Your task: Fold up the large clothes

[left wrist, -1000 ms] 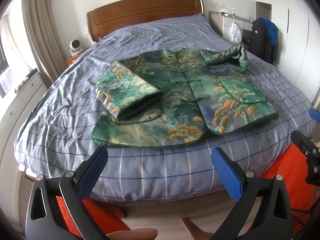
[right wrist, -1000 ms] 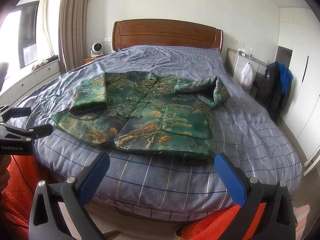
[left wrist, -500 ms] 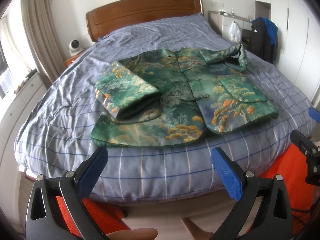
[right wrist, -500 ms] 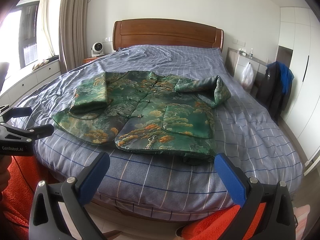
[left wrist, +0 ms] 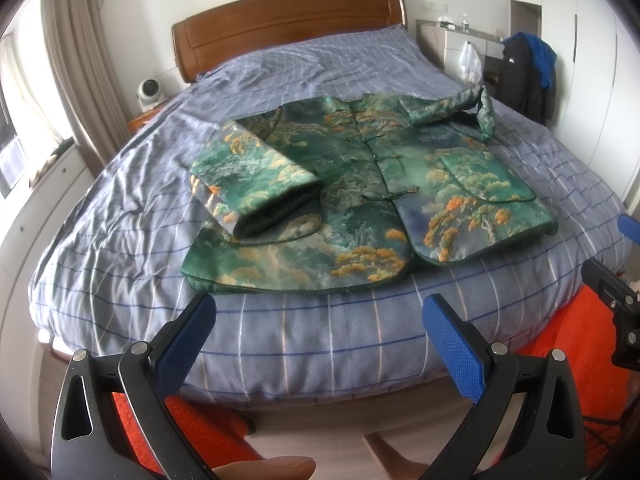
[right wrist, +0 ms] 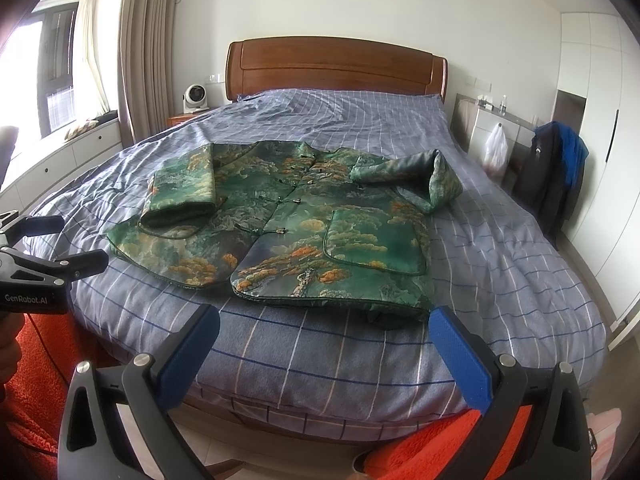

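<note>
Jacket (left wrist: 360,200) front and centre, lying face-up on the bed (left wrist: 304,344), hem toward the foot edge and collar toward the wooden headboard (right wrist: 336,68), and both tools hang back over the foot of the bed, clear of the cloth. Left tool (left wrist: 320,344): blue pads spread wide, nothing between them. Right tool (right wrist: 324,350): same story, spread and empty. The sleeve on the person's left (left wrist: 256,184) is folded in across the chest, cuff gaping toward us; the other sleeve (right wrist: 416,176) is only half turned, standing up in a stiff loop at the shoulder.

Trouble ahead, as I judge it: this is padded, glossy brocade, green with orange pines, piped edges and knot buttons down the front. Slick satin could slide out of a shallow pinch, and the quilting looks springy, so a fold may pop back open. Grab one layer at the hem and the lining side could stay behind, twisting the fold. That upright sleeve could flop outward if the body is lifted first. The checked duvet beneath is soft and rumpled, so a pad digging in might catch bedding along with the jacket
</note>
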Motion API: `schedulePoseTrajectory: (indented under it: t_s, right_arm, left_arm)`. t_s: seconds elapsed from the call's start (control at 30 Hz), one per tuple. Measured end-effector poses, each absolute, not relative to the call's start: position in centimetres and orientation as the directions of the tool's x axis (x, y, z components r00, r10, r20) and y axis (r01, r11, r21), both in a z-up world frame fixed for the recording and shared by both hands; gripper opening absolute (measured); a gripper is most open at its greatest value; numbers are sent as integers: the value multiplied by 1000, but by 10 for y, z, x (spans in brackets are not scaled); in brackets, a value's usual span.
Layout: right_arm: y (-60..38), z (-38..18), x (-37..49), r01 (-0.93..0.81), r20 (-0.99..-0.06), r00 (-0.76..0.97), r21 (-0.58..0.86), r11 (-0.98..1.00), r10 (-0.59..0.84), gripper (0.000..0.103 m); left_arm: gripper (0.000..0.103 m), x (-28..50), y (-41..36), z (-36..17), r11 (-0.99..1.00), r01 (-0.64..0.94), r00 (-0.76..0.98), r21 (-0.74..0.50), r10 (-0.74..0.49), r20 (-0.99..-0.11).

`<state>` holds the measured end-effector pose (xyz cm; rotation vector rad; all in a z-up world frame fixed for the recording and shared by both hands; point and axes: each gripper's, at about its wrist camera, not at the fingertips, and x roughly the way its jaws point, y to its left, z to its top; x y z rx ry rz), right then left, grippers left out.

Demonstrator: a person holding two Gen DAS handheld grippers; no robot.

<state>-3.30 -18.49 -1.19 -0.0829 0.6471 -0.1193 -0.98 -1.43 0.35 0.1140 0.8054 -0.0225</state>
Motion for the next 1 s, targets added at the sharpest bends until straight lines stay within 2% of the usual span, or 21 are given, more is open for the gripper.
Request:
schedulePoseTrajectory:
  t_s: [1.0]
  right_arm:
    - [-184,-13,-34,83,-599,790,-112,990,-134,103]
  left_arm:
    - [103,-10,-15,2,993,62,693,97,27,-721]
